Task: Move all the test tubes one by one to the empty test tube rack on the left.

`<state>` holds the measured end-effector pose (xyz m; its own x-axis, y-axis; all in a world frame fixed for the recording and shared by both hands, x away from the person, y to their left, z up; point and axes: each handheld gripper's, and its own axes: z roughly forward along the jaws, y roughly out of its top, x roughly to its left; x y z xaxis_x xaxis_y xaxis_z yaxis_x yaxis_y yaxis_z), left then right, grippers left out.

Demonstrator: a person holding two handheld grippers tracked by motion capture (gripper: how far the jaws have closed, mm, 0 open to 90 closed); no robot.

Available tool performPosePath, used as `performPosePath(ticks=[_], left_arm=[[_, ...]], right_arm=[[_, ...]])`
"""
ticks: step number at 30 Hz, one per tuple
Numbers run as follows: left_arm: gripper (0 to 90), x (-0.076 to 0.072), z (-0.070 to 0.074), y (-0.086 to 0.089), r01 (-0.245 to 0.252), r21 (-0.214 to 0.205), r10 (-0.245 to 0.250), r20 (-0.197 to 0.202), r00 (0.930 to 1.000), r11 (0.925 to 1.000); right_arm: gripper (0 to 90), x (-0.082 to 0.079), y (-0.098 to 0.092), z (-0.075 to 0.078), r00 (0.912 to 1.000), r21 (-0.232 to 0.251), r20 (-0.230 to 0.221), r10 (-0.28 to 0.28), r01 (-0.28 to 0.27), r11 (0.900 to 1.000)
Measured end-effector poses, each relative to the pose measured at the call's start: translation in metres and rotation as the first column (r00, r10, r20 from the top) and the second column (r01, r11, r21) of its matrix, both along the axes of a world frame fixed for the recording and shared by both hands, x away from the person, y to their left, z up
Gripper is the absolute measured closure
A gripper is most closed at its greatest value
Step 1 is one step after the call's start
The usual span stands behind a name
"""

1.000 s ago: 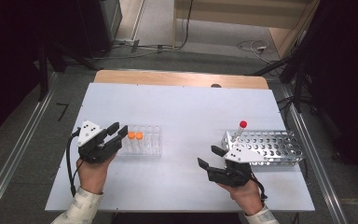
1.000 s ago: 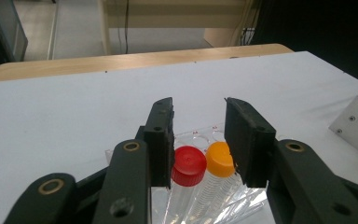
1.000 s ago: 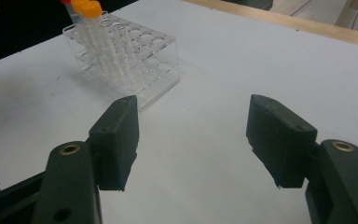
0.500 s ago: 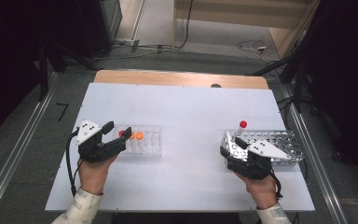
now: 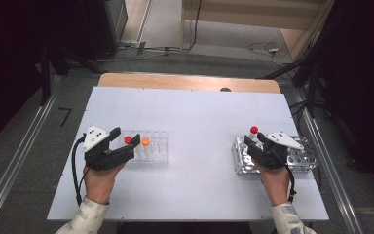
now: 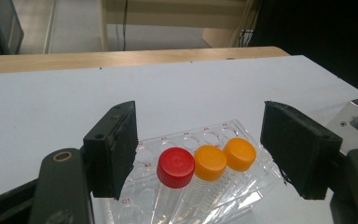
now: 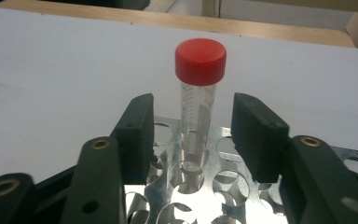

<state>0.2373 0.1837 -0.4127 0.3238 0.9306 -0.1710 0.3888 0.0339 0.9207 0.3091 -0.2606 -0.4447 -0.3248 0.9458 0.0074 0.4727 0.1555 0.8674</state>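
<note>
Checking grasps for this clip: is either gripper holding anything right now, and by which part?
Nothing is held. The right gripper brackets the red-capped tube without touching; the left gripper stands open.

A white rectangular tabletop point(image 5: 195, 117) with a pale wooden far edge point(image 5: 185, 81) stands on grey carpeted floor point(image 5: 214, 39). Metal rails point(image 5: 9, 161) flank it; black cables point(image 5: 175, 48) trail beyond, darkness either side.

Even overhead light brightens the white table point(image 5: 195, 122) while the surroundings fall nearly black; shadows are faint, and all views look soft (the high view grainiest), without glare.
</note>
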Motion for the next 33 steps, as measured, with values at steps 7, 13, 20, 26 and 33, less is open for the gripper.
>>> performPosePath(ticks=[7,13,20,26,33], left_arm=[[27.4,0.0,-0.001,-0.001,0.0,0.002,0.0,0.0,1.0,1.0],[22.7,0.0,0.0,-0.001,-0.012,0.004,0.012,0.003,0.9999,0.9999],[19.8,0.0,0.0,-0.002,-0.006,0.004,0.006,-0.001,1.0,1.0],[19.9,-0.001,0.001,-0.002,-0.005,0.001,0.005,0.001,1.0,1.0],[20.3,-0.003,0.004,-0.007,0.017,-0.007,-0.017,-0.001,0.9999,0.9998]], right_arm=[[66.2,0.005,0.003,-0.004,0.9998,-0.013,-0.02,-0.01,0.01,0.9999],[71.3,0.005,0.004,-0.005,0.9997,-0.02,-0.023,-0.012,0.012,0.9997],[71.7,-0.002,0.002,0.011,0.9989,0.0,0.044,-0.016,0.016,0.9999],[71.8,-0.02,-0.002,0.044,0.9881,0.014,0.151,-0.028,0.026,0.9996],[71.8,-0.038,0.004,0.064,0.9835,0.062,0.174,0.049,-0.061,0.9962]])
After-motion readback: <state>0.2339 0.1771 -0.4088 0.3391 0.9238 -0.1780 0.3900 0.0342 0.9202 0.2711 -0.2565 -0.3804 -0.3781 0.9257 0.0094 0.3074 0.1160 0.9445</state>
